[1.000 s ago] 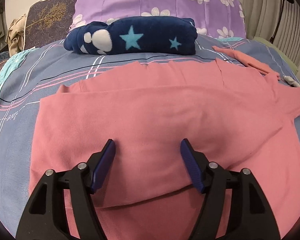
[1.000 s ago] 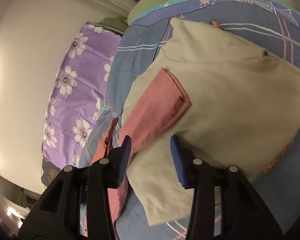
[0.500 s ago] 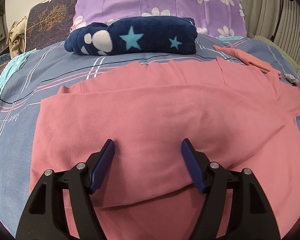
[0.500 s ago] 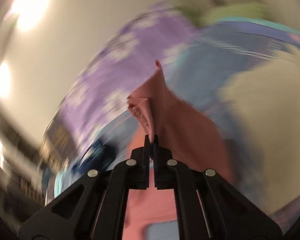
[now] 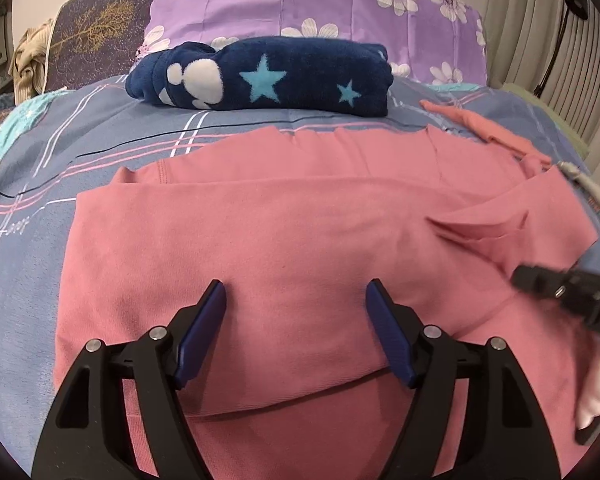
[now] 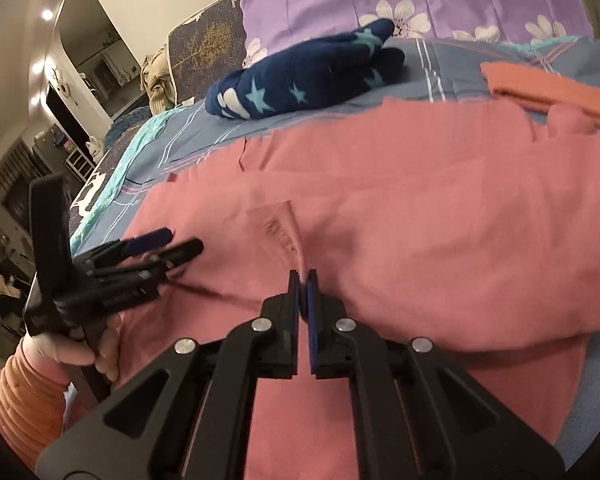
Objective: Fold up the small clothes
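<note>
A: Where does the pink shirt [image 5: 284, 240] lie?

B: Spread flat on the blue plaid bedspread [image 5: 100, 132], its near part folded over itself. Behind it sits a folded navy blanket with stars [image 5: 268, 76], in front of a purple flowered pillow [image 5: 300, 4]. An orange garment [image 6: 548, 88] lies at the shirt's far right corner.

A: And the left gripper [image 5: 296, 328]?

B: Its 2 blue pads stand well apart and are opening further, hovering over the shirt's near fold with nothing pinched between them. A hand [image 6: 100, 356] with an orange sleeve holds it.

A: The right gripper [image 6: 304, 284]?

B: Its jaws are pressed together on a pinch of the shirt's sleeve [image 6: 280, 228], drawn in over the shirt's body.
</note>
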The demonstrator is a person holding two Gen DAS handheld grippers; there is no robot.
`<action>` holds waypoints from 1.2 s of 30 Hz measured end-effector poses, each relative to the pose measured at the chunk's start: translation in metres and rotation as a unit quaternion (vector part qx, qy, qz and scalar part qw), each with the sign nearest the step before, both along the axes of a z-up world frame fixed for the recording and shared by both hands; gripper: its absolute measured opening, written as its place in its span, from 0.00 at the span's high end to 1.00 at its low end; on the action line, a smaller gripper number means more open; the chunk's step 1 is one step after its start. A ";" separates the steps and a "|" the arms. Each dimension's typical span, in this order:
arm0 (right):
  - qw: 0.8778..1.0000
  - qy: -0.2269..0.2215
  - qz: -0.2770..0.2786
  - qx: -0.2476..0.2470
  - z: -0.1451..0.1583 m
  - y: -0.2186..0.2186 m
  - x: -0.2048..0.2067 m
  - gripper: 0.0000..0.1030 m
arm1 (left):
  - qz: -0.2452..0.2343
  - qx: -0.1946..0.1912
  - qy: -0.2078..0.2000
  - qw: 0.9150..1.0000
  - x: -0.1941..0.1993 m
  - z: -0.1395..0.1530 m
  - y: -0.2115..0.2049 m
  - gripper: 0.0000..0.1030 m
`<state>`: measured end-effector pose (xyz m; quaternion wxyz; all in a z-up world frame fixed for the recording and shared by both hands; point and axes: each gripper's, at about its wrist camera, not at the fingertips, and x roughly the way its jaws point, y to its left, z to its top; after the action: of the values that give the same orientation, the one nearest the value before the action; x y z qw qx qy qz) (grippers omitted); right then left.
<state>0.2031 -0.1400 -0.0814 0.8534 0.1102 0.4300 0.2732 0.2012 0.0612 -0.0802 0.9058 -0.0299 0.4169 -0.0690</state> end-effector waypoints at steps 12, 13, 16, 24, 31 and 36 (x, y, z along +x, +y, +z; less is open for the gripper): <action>1.000 -0.012 -0.001 0.007 -0.004 -0.003 -0.012 0.94 | -0.051 -0.231 0.087 0.968 0.024 0.014 -0.045 0.25; 1.000 -0.016 -0.001 0.002 -0.003 -0.001 -0.013 0.94 | -0.042 -0.233 0.099 0.967 0.029 0.011 -0.048 0.25; 1.000 -0.025 0.000 -0.008 -0.002 0.001 -0.015 0.93 | -0.011 -0.252 0.111 0.961 0.044 0.008 -0.056 0.25; 1.000 -0.026 0.002 -0.006 -0.003 0.002 -0.014 0.93 | -0.027 -0.233 0.160 0.959 0.072 0.005 -0.089 0.70; 0.997 -0.075 -0.015 0.028 0.017 -0.015 -0.027 0.77 | -0.069 -0.202 0.123 0.969 0.072 0.037 -0.109 0.98; 0.991 -0.116 0.059 0.026 0.030 -0.007 -0.043 0.88 | -0.085 -0.187 0.075 0.976 0.069 0.083 -0.099 0.98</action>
<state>0.1606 -0.1466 -0.0516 0.8768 0.0742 0.3264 0.3453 0.2698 -0.0382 0.0026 0.8415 -0.1684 0.4641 -0.2196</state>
